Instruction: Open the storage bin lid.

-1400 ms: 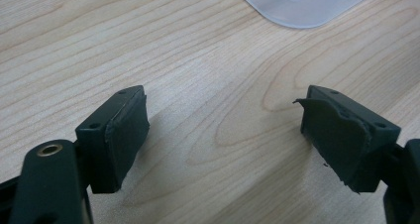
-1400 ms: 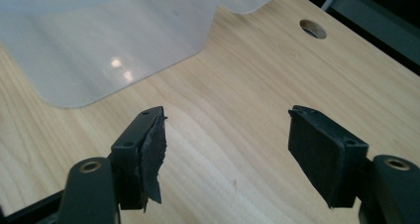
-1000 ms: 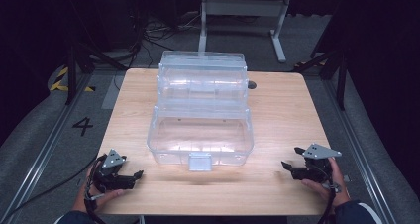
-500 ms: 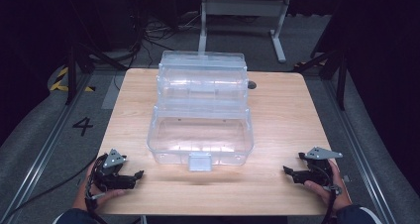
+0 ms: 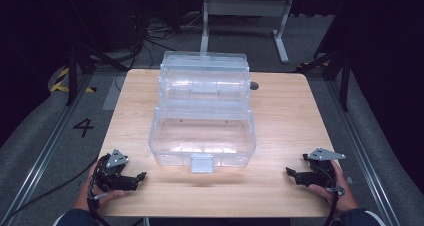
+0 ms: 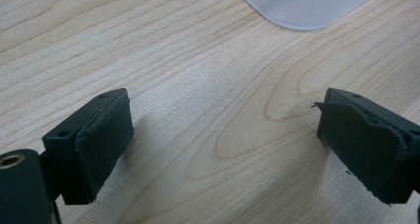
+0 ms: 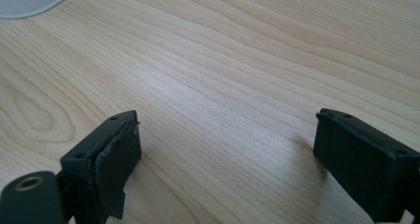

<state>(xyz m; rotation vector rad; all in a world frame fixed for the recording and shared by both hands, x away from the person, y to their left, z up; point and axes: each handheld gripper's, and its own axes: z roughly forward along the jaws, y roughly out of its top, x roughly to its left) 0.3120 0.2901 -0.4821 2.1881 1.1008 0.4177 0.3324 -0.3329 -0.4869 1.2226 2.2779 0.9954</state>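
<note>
Plastic box [image 5: 202,131], clear and with its lid standing open toward the far edge, sits in the middle of the wooden table [image 5: 290,111], its front latch tab [image 5: 202,162] facing the near edge. Nothing can be made out inside it. The left gripper [image 5: 141,176] rests near the near-left corner and the right gripper [image 5: 290,173] near the near-right corner, each pointing inward toward the box and well apart from it. Both sets of jaws have just been opening and now stand wide with only bare wood between them, as the left gripper view [image 6: 223,149] and right gripper view [image 7: 225,159] show; a rounded corner of the box [image 6: 304,6] lies ahead of the left one. The work seems to be at its start, with the hands readied and the box untouched. A likely next move is closing the lid, which would call for reaching to the far edge and taking the thin lid rim squarely, since clear plastic can slip.
</note>
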